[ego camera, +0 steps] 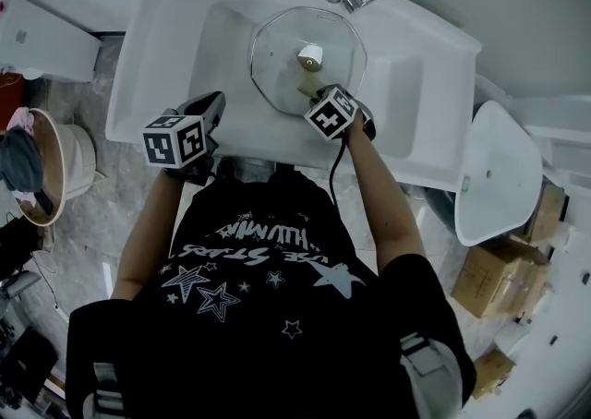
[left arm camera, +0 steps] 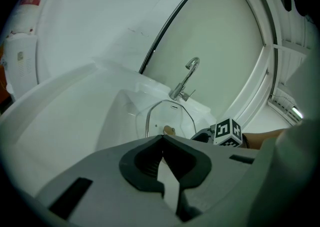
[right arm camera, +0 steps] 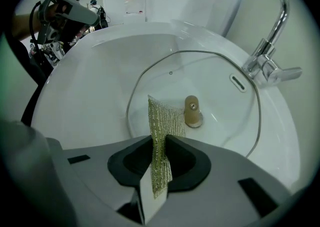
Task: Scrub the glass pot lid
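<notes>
- Looking down in the head view, the glass pot lid (ego camera: 277, 57) lies knob-up in the white sink (ego camera: 166, 39). The right gripper (ego camera: 319, 94) is over its near edge, and the left gripper (ego camera: 212, 103) is over the sink's front rim.
- Left gripper view: jaws pressed together, nothing between them.
- Right gripper view: jaws pinch a green mesh scouring pad (right arm camera: 162, 116), which stands out over the glass just beside the knob (right arm camera: 192, 111).

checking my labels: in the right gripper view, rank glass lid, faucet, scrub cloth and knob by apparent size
1. glass lid
2. faucet and scrub cloth, about alike; cloth is nearer the camera
3. knob
</notes>
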Demonstrator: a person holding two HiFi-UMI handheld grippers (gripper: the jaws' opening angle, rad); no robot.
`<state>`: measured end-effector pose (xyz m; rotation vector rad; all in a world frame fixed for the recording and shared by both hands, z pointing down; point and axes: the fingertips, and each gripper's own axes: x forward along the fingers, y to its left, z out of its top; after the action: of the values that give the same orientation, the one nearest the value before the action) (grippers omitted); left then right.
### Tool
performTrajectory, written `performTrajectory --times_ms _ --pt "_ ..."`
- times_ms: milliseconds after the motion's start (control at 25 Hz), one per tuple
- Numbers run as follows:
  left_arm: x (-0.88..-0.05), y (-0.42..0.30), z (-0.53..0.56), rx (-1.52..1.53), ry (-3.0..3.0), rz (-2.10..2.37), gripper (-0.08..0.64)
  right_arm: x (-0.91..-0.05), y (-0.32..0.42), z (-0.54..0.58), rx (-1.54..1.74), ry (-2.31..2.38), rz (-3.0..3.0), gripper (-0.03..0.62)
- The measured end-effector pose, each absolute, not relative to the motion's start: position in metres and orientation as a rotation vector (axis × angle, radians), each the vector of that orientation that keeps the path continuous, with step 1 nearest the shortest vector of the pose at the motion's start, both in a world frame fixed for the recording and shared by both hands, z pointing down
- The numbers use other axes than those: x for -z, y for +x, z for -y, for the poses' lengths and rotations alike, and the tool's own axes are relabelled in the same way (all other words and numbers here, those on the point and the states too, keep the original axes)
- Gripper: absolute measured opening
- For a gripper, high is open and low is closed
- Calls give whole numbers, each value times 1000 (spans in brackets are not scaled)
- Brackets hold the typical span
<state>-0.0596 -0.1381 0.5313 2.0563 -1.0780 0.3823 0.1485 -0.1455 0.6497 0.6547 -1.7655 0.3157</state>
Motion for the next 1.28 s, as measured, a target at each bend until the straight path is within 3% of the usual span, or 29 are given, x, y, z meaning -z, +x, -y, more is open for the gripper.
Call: performTrajectory --times_ms 840,1120,1280 --pt "-524 -62 137 -354 2060 1091 9 -657 123 95 -538 361 1825 77" --pt "-523 -62 137 -347 2058 1093 9 -638 127 118 -457 441 1872 69" --pt "-523 -60 138 -335 2048 1097 9 -616 142 151 -225 508 1878 69"
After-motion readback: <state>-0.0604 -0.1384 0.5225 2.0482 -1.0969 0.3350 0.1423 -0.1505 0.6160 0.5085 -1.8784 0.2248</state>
